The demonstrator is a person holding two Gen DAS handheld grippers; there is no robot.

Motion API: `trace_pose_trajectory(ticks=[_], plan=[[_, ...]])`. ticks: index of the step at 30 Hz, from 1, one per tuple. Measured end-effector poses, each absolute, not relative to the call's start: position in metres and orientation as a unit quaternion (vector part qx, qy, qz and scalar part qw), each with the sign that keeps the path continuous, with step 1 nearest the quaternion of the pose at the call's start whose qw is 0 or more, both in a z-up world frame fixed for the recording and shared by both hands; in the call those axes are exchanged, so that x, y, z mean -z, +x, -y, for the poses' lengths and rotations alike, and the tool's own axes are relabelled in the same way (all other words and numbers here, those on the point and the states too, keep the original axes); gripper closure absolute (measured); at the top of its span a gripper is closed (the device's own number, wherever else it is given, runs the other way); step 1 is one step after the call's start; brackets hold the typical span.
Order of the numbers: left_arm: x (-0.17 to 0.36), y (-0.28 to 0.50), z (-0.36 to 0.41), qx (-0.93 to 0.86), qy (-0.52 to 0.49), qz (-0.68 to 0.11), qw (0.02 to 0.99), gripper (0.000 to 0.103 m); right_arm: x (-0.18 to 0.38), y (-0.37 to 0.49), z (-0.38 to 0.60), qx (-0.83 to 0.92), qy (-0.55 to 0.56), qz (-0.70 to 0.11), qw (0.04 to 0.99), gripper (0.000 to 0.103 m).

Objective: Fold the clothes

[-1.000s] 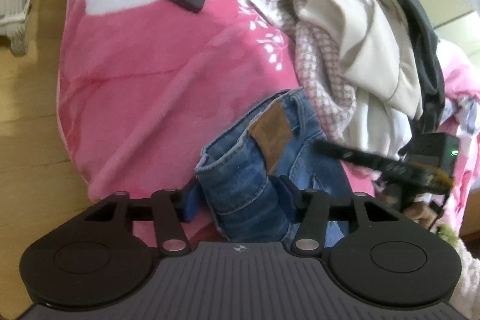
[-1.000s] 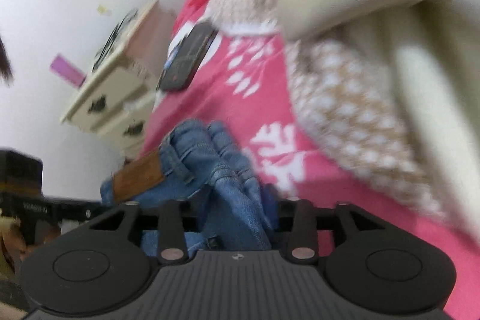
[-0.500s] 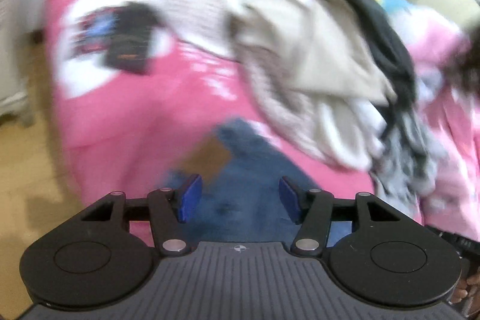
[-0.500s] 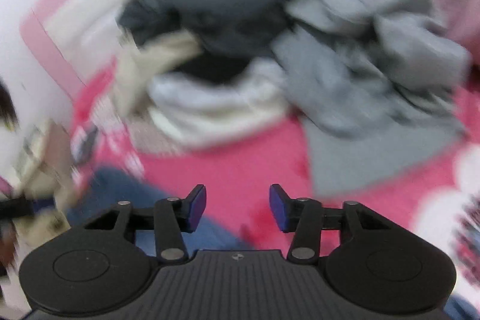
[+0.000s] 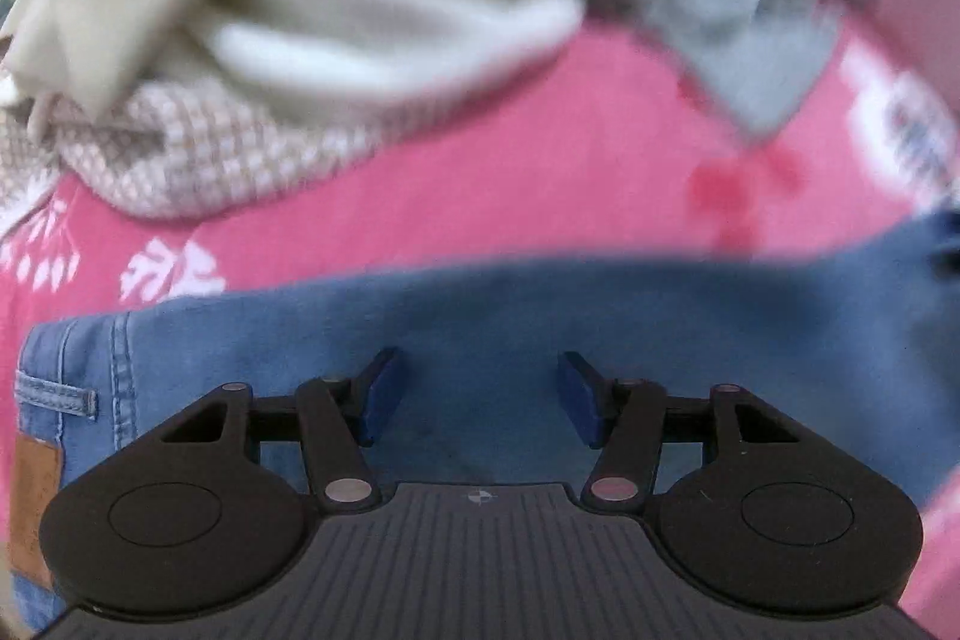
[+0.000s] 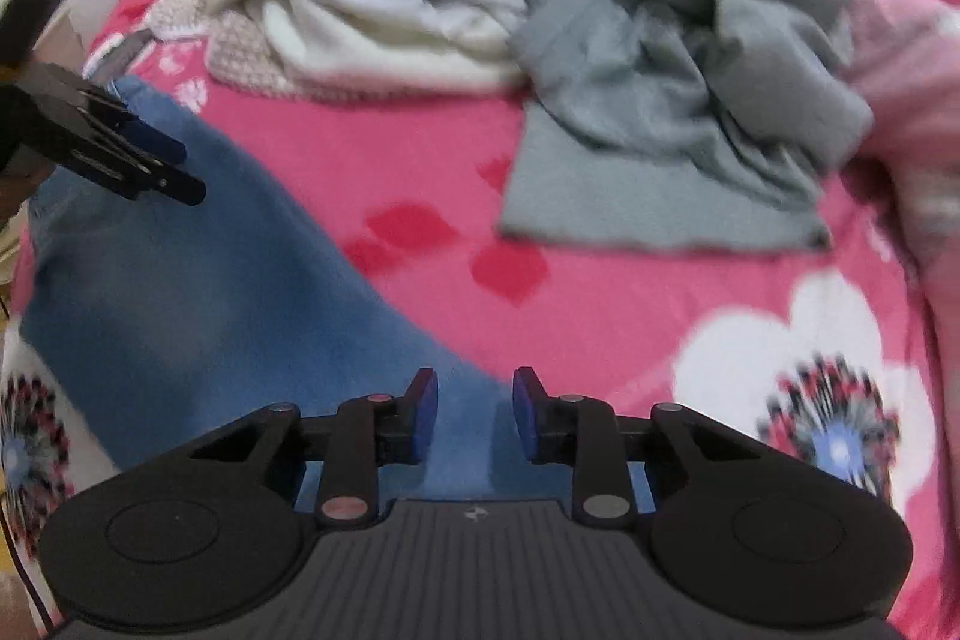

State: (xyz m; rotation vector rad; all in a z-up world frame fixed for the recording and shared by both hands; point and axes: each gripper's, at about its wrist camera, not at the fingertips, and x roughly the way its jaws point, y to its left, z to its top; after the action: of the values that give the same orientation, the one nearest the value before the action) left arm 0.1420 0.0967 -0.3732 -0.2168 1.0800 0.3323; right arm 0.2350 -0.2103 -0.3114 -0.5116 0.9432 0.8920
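Jeans point(image 5: 540, 316) flat on pink blanket point(image 6: 600, 280); my left tongs point(image 5: 477, 394) gape above them, right tongs point(image 6: 474, 409) just narrowing, nothing pinched.

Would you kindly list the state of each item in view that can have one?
jeans: spread out along the pink blanket, unfolded
grey garment: crumpled, apart from the jeans
white garment: bunched in the pile
left gripper: open over the jeans
right gripper: jaws just closing, denim between them, pads not visibly pressing it

Blue jeans point(image 6: 198, 280) on pink blanket point(image 6: 600, 316)
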Motion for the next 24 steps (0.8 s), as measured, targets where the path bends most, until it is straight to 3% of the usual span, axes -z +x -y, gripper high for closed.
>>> trace_pose_trajectory(ticks=[6,12,17,19,24], plan=[[0.379,0.141,-0.095,-0.173,-0.099,-0.517,0.833,0.045,0.299,0.202,0.296,-0.346,-0.147,-0.503,0.778,0.076],[0.368,0.15,-0.102,-0.187,-0.122,-0.527,0.82,0.045,0.282,0.188,0.401,-0.172,-0.043,-0.537,0.825,0.074],[0.373,0.156,-0.105,-0.196,-0.13,-0.538,0.809,0.043,0.295,0.171,0.423,-0.141,-0.134,-0.513,0.836,0.068],[0.375,0.159,-0.102,-0.198,-0.119,-0.542,0.808,0.043,0.305,0.161,0.423,-0.143,-0.189,-0.498,0.835,0.055],[0.376,0.16,-0.101,-0.202,-0.116,-0.544,0.806,0.041,0.358,0.14,0.407,-0.157,-0.316,-0.496,0.794,0.056]])
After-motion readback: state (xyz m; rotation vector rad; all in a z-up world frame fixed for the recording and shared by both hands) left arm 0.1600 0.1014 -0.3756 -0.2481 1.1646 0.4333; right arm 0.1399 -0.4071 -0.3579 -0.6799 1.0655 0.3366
